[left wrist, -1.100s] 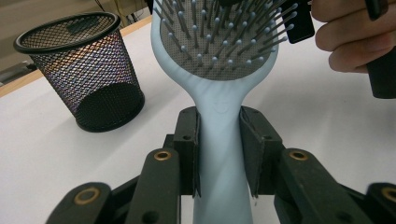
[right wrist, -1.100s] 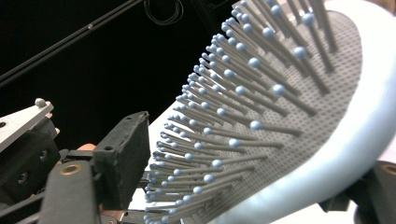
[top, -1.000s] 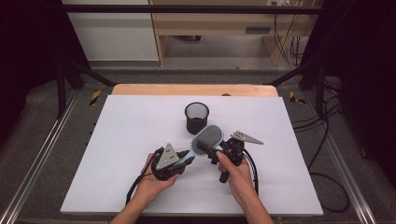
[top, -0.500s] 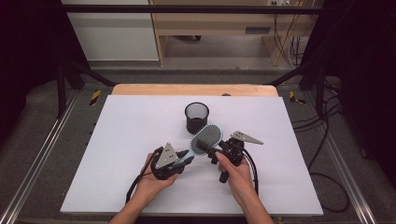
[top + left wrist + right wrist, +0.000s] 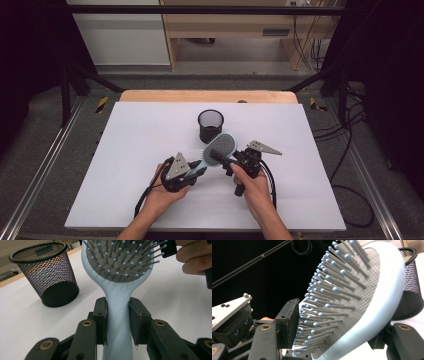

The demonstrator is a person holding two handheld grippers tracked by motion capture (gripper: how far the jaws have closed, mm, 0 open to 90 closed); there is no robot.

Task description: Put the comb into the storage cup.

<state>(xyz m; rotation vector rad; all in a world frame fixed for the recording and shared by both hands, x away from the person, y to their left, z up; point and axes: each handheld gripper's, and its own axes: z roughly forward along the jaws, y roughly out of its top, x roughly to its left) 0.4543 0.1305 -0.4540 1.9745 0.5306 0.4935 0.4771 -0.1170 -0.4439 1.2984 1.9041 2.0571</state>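
Observation:
A light blue hairbrush (image 5: 220, 149) with grey bristles is held above the white table (image 5: 125, 150), in front of a black mesh cup (image 5: 210, 126). My left gripper (image 5: 200, 167) is shut on its handle (image 5: 119, 315), one pad on each side. My right gripper (image 5: 227, 162) has its jaws around the brush head (image 5: 372, 302) and they have just been closing. One pad (image 5: 288, 320) meets the bristle tips, and the other jaw sits behind the head's back.
The mesh cup (image 5: 45, 277) stands upright and empty, just beyond the brush. A wooden strip (image 5: 205, 96) runs along the table's far edge. Black cables trail from both grippers toward the person, and more cables lie on the floor at the right (image 5: 350, 150).

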